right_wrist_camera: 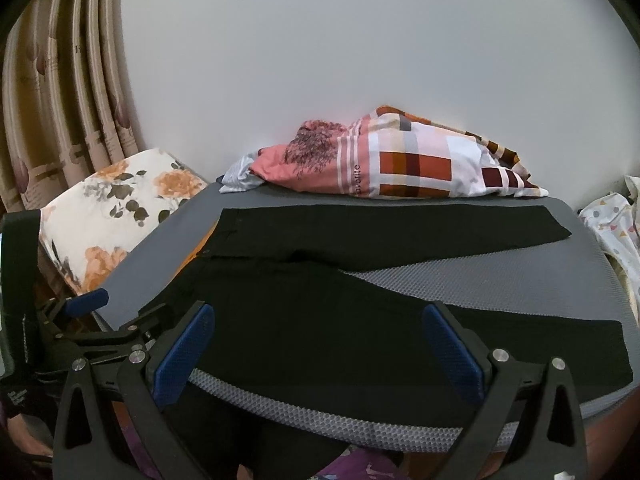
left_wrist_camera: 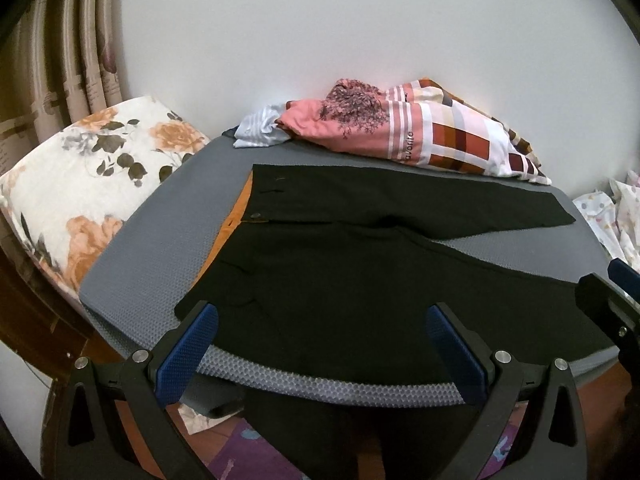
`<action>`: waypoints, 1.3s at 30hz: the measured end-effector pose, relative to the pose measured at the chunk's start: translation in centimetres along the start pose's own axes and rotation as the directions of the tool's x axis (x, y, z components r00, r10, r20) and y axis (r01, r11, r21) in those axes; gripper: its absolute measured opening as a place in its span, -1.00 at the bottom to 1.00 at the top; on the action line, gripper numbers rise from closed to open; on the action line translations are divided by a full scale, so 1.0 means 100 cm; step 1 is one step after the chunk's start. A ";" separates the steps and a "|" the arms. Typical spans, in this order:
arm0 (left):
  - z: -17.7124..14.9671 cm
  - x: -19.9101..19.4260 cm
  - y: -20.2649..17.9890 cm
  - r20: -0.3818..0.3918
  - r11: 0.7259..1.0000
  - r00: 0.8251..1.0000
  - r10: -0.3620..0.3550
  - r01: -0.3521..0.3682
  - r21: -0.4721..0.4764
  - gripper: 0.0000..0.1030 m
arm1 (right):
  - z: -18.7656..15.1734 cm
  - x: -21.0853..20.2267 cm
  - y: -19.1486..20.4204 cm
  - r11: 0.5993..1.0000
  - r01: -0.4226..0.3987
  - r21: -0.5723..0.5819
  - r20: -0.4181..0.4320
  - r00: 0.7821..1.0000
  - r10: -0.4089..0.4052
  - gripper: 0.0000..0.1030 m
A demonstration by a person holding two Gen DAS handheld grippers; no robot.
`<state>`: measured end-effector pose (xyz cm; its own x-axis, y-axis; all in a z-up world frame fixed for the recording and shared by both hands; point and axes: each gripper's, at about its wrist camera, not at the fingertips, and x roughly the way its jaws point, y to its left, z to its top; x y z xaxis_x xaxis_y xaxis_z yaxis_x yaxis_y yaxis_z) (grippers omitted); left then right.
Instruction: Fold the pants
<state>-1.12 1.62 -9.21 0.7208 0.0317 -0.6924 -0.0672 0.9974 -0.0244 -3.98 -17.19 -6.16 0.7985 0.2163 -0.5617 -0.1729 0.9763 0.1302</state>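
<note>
Black pants (left_wrist_camera: 340, 280) lie flat on a grey mat (left_wrist_camera: 152, 240), waistband to the left with an orange lining showing, both legs spread toward the right in a V. My left gripper (left_wrist_camera: 322, 316) hovers open over the near edge by the hip, nothing between its blue pads. My right gripper (right_wrist_camera: 320, 316) is open too, above the near leg of the pants (right_wrist_camera: 320, 320) on the grey mat (right_wrist_camera: 520, 264). In the right wrist view the left gripper's blue fingertip (right_wrist_camera: 86, 300) shows at the left; in the left wrist view the right gripper's finger (left_wrist_camera: 608, 304) shows at the right edge.
A pink and checked bundle of cloth (left_wrist_camera: 400, 132) lies along the mat's far edge by the white wall. A floral pillow (left_wrist_camera: 92, 184) leans at the left, curtains (right_wrist_camera: 60, 120) behind it. Patterned fabric (left_wrist_camera: 616, 216) sits off the right edge.
</note>
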 end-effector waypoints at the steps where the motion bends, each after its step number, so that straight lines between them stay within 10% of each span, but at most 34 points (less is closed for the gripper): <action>1: 0.000 0.000 0.000 -0.001 1.000 1.000 0.003 -0.003 0.000 1.00 | 0.000 0.001 0.001 1.000 -0.001 0.000 -0.003 1.000 0.001 1.00; 23: 0.018 0.039 0.010 -0.084 0.998 0.996 -0.033 0.038 0.055 1.00 | -0.002 0.025 0.008 0.998 -0.034 -0.053 -0.034 0.999 0.033 1.00; 31: 0.093 0.112 0.077 -0.131 0.983 0.974 -0.182 0.176 -0.056 1.00 | 0.020 0.058 0.002 0.998 -0.064 -0.029 -0.046 0.997 0.062 1.00; 39: 0.173 0.241 0.131 -0.184 0.988 0.975 -0.126 0.141 0.069 0.94 | 0.032 0.100 0.003 0.996 -0.084 -0.010 -0.095 0.992 0.083 1.00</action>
<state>27.30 16.54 -13.72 0.5842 -0.1067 -0.8046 0.0825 0.9940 -0.0720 5.82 -14.77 -9.10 0.7233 0.2962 -0.6238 -0.2452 0.9546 0.1691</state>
